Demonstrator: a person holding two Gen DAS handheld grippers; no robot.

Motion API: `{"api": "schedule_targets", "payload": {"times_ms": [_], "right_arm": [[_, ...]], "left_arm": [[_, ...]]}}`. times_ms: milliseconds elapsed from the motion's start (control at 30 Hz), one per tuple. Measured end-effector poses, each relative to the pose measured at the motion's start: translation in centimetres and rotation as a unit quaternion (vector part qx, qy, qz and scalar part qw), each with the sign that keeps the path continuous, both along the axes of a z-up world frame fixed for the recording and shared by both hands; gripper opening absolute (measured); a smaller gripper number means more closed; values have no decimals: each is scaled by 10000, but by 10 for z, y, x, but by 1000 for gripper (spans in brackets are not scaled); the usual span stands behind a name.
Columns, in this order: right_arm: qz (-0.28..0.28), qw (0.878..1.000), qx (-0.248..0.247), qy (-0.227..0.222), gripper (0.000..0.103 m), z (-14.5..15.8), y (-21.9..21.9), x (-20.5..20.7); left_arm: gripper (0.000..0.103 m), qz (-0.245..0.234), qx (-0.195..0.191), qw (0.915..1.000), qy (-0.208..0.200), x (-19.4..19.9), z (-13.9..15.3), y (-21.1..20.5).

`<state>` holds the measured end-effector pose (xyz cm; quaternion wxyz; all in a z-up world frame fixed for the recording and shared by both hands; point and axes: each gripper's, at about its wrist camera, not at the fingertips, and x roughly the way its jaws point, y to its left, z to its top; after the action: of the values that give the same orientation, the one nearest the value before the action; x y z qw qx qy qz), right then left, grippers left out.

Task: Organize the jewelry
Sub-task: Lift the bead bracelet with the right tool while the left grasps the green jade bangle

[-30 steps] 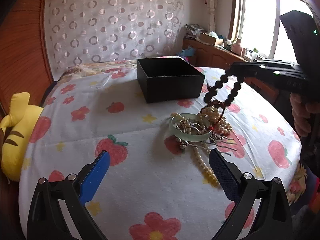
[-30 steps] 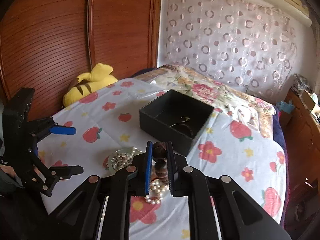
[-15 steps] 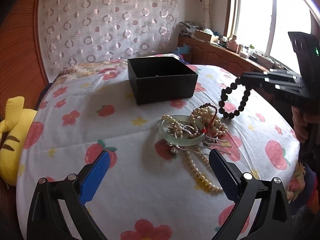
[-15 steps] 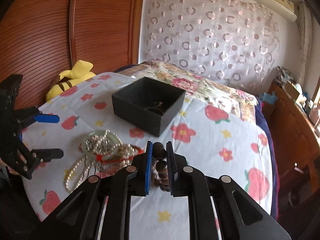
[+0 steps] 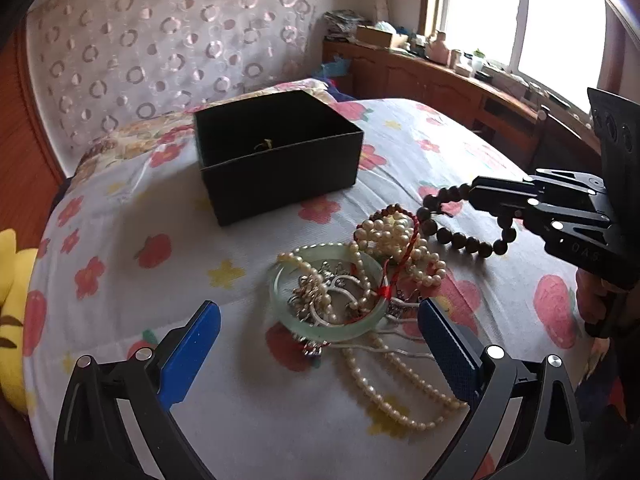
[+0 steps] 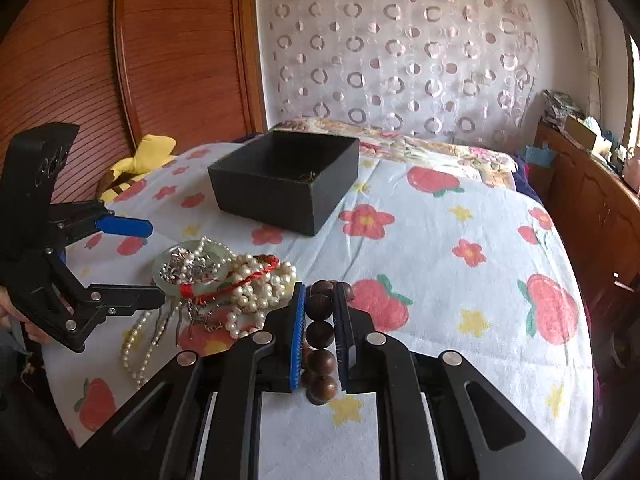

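A dark wooden bead bracelet (image 6: 319,336) is pinched between the pressed-together fingers of the right gripper (image 6: 320,320) and is carried clear of the bedspread (image 6: 440,248), at about 3 o'clock of the jewelry heap in the left wrist view; the left gripper (image 5: 316,340) is spread wide and holds nothing, hovering just short of the heap. The task is judged to be at an early stage: only one small gold-coloured piece (image 5: 264,145) is seen inside the black box (image 5: 280,168), at 12 o'clock of the heap; the pale green bangle (image 5: 328,304), the pearl strands (image 5: 396,236), the red cord bracelet (image 6: 236,280) and the silver pieces (image 5: 320,296) are left tangled together on the bed. The bracelet's path to the box is seen as unobstructed; the tangle is judged the main hindrance for later picks. A yellow plush toy (image 6: 136,164) lies at 9 o'clock, well apart; a wooden sideboard (image 5: 440,80) stands at 2 o'clock.
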<state>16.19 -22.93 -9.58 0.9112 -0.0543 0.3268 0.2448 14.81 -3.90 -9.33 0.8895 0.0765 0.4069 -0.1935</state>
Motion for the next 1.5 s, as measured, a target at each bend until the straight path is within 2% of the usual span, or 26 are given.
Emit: {"api": "schedule_targets", "payload": {"times_ms": [267, 433, 500, 567, 767, 1233, 1500], "right_arm": [[-128, 9999, -53, 45, 15, -2, -2, -7], [-133, 9995, -269, 45, 15, -8, 3, -14], [-122, 9995, -272, 132, 15, -14, 4, -14], [-113, 9995, -222, 174, 15, -16, 2, -15], [-147, 9996, -95, 236, 15, -16, -2, -13], [-140, 9996, -210, 135, 15, -14, -1, -15], [76, 9995, -149, -286, 15, 30, 7, -15]], "left_arm": [[92, -154, 149, 9996, 169, 15, -6, -16], [80, -116, 342, 9990, 265, 26, -10, -24], [70, -131, 389, 9988, 261, 27, -11, -25], [69, -130, 387, 9989, 248, 27, -10, -22], [69, -93, 269, 9995, -126, 15, 1, -19], [68, -25, 67, 9939, -1104, -17, 69, -14], [69, 75, 74, 9918, -1275, -8, 85, -11]]}}
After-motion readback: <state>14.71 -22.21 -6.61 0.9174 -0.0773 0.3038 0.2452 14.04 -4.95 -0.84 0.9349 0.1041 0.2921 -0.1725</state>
